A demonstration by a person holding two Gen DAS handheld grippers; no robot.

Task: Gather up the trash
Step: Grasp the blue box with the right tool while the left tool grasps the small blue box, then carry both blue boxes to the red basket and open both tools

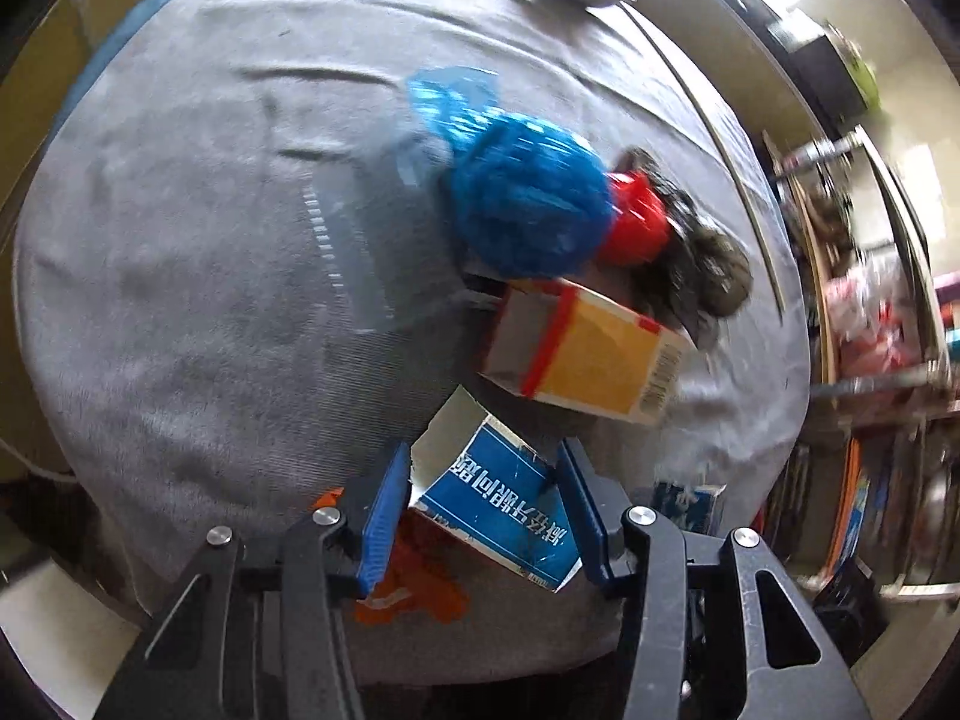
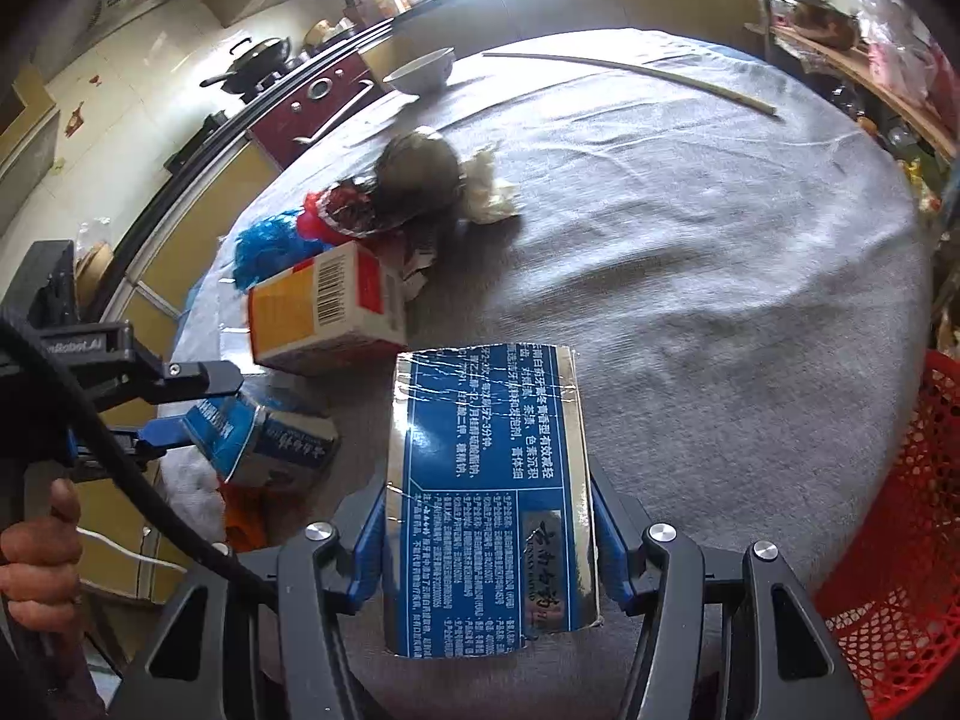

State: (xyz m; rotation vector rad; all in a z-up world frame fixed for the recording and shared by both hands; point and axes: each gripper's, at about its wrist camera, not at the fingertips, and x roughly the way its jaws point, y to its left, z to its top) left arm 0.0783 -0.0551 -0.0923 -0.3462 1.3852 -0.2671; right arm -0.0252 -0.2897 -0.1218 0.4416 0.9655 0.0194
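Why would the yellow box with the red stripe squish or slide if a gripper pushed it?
The yellow box looks like thin cardboard with an open end, so it is probably light and would likely slide on the grey cloth. Squeezed hard, it could crumple. Flat sides mean it probably won't roll.

The left claw [image 1: 486, 504] has its two blue-padded fingers [image 1: 381, 516] pressed against the sides of a small blue carton [image 1: 492, 498], holding it tilted. In the right wrist view the left claw [image 2: 198, 420] reaches in from the left edge, and a bare hand [image 2: 36, 558] grips its handle under a black cable. The right claw [image 2: 489, 540] is clamped on both long sides of a blue box [image 2: 486, 498], fingers pointing forward.
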